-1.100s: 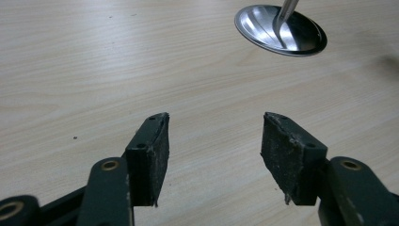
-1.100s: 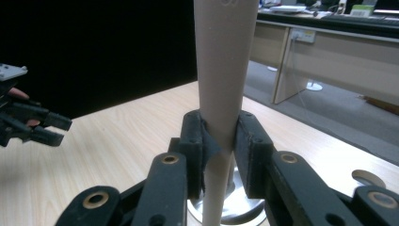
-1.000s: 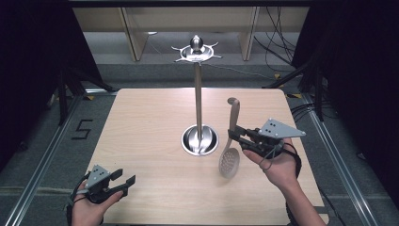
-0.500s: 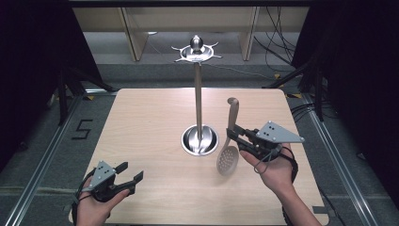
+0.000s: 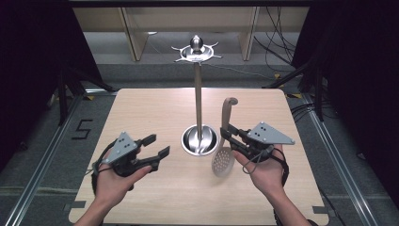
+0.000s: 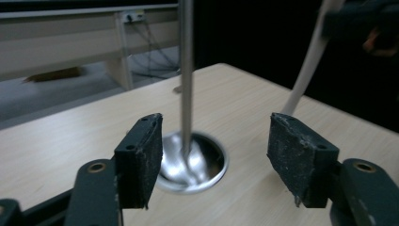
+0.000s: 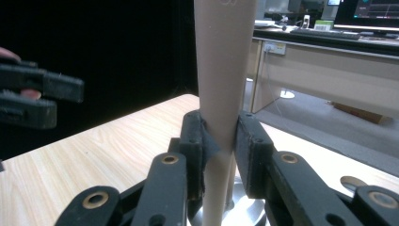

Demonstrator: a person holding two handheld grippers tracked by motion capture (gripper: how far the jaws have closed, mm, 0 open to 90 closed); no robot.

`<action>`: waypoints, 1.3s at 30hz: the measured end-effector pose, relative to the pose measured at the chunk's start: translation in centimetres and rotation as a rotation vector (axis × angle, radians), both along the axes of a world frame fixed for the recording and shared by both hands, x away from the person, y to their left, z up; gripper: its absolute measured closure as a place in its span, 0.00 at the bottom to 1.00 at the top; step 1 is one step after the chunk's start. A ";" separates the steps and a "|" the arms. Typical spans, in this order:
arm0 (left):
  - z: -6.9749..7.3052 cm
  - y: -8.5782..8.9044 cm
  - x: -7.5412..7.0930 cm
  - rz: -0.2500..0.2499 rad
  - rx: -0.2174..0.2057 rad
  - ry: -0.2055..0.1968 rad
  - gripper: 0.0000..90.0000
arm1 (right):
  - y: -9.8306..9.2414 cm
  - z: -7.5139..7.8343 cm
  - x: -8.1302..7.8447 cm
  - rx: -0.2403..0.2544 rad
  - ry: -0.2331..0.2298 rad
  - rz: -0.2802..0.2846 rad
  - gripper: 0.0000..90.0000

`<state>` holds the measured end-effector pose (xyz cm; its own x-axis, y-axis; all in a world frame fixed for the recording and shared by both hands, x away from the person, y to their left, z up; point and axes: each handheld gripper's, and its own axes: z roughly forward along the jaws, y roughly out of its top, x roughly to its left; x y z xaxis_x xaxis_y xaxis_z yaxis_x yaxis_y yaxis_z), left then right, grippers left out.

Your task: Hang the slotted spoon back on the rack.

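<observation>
Movement is showing on my left gripper (image 5: 153,153), jaws spread and empty, advancing toward the stand (image 5: 198,94) at its 2 o'clock, while I am keeping my right gripper (image 5: 229,135) clenched on the upright skimmer (image 5: 224,149), apparently awaiting hanging.

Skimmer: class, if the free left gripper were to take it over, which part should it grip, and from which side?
Probably the bare handle above the right gripper, coming in from the left: it stands upright and slim, while the holed bowl below is broad.
</observation>
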<state>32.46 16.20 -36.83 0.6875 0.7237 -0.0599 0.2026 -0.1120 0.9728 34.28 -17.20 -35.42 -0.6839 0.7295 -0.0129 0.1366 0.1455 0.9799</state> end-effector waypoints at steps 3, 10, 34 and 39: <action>1.5 -2.2 0.7 -0.057 -0.025 -0.019 0.47 | 0.2 -0.1 0.5 -0.014 -0.029 -0.012 0.83; 4.4 -7.0 2.3 -0.166 -0.032 -0.048 0.53 | 0.6 -0.2 1.0 -0.008 -0.010 -0.049 0.83; 5.8 -12.1 5.8 -0.212 -0.060 -0.043 0.76 | 2.0 -0.6 0.6 -0.079 -0.014 -0.064 0.83; 5.9 -12.4 5.7 -0.220 -0.039 -0.070 0.81 | 2.2 -0.6 0.4 -0.088 -0.024 -0.092 0.83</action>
<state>38.14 3.82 -30.94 0.8322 0.5535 -0.0320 0.1096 -0.1077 0.9881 34.72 -14.95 -36.04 -0.6130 0.7844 -0.0948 0.1302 0.2187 0.9671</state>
